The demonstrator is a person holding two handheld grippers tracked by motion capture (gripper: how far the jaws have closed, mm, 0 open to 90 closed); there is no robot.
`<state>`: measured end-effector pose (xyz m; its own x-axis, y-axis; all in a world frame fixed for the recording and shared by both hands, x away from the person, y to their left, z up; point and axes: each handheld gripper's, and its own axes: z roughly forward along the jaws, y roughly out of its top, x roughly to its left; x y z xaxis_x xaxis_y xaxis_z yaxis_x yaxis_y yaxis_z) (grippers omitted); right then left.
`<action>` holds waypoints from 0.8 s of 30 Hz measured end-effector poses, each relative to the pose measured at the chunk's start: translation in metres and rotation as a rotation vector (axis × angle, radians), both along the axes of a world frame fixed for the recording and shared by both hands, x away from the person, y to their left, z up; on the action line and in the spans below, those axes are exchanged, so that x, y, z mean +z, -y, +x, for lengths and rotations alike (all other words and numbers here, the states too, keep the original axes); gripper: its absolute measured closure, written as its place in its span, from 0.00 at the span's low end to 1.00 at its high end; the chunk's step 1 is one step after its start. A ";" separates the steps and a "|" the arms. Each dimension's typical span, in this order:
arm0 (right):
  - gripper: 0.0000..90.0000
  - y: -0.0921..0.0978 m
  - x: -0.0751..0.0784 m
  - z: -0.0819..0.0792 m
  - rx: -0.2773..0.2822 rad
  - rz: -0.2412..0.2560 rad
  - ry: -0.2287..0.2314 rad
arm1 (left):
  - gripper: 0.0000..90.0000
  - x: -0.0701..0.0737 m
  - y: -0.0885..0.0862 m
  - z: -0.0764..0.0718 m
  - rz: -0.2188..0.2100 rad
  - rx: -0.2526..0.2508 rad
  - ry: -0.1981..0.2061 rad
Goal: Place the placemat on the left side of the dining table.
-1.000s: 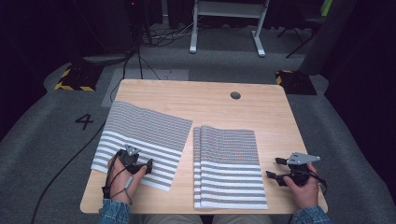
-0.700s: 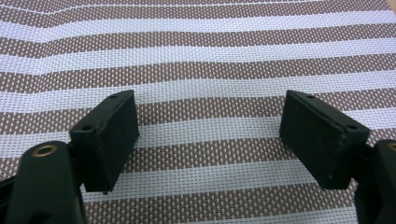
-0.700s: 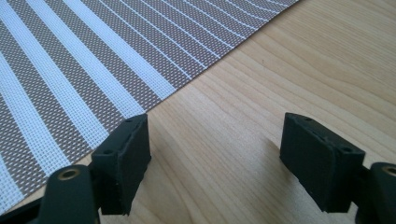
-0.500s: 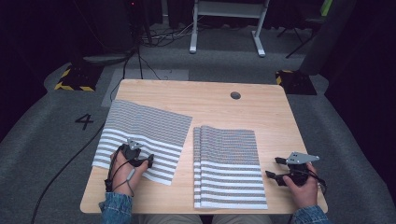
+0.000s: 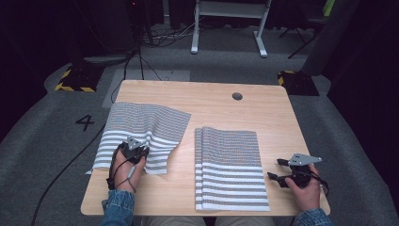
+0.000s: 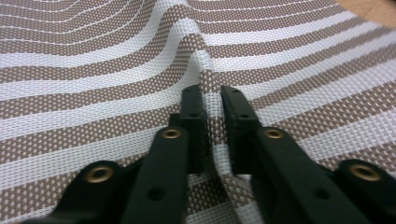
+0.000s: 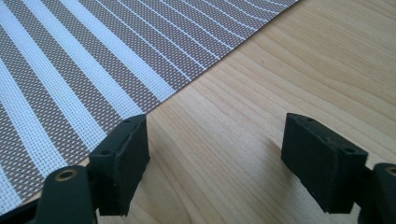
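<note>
A wooden desk (image 5: pixel 277 117) holds two striped woven mats. The left gripper (image 6: pixel 212 112) has its fingers closed narrow on a pinched ridge of the loose mat (image 5: pixel 141 132) at the desk's left, probably to lift or drag it toward the folded mat (image 5: pixel 230 165) at centre. The right gripper (image 7: pixel 215 158) rests just beside that folded mat's edge, fingers wide and holding nothing.
</note>
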<state>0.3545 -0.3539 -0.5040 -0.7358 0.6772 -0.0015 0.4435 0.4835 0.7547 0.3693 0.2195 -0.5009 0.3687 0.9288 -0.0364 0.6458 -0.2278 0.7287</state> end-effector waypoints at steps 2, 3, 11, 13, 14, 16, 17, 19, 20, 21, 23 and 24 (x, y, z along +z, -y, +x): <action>0.26 0.000 0.000 0.000 0.000 0.000 0.000 | 0.95 0.000 0.000 -0.001 0.004 -0.010 0.012; 0.26 0.000 0.000 0.000 0.000 0.000 0.000 | 0.95 0.000 -0.001 -0.002 -0.005 -0.013 0.027; 0.26 0.000 0.000 0.000 0.003 -0.002 -0.001 | 0.97 0.017 -0.015 -0.016 -0.173 -0.068 0.114; 0.26 0.000 0.000 0.000 0.003 -0.001 -0.001 | 0.97 0.024 -0.017 -0.022 -0.208 -0.094 0.142; 0.26 0.000 0.000 0.000 0.003 -0.001 -0.001 | 0.97 0.028 -0.019 -0.025 -0.214 -0.100 0.157; 0.26 0.000 0.000 0.000 0.003 -0.002 -0.001 | 0.97 0.037 -0.021 -0.032 -0.224 -0.121 0.180; 0.26 0.000 0.000 0.000 0.003 -0.001 -0.001 | 0.97 0.043 -0.023 -0.036 -0.223 -0.129 0.196; 0.26 0.000 0.000 0.000 0.003 -0.002 -0.001 | 0.97 0.052 -0.026 -0.043 -0.219 -0.156 0.222; 0.26 0.000 0.000 0.000 0.003 -0.001 -0.001 | 0.97 0.056 -0.027 -0.046 -0.220 -0.169 0.235; 0.26 0.000 0.000 0.000 0.003 -0.002 -0.001 | 0.97 0.059 -0.027 -0.049 -0.219 -0.178 0.245; 0.26 0.000 0.000 0.000 0.003 -0.001 -0.001 | 0.97 0.067 -0.029 -0.055 -0.223 -0.207 0.265; 0.26 0.000 0.000 0.000 0.003 -0.001 -0.001 | 0.97 0.072 -0.030 -0.059 -0.225 -0.227 0.277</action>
<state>0.3549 -0.3542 -0.5037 -0.7379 0.6749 -0.0016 0.4428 0.4859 0.7535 0.3104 0.2496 -0.4286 0.5870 0.8034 -0.0997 0.3706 -0.1572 0.9154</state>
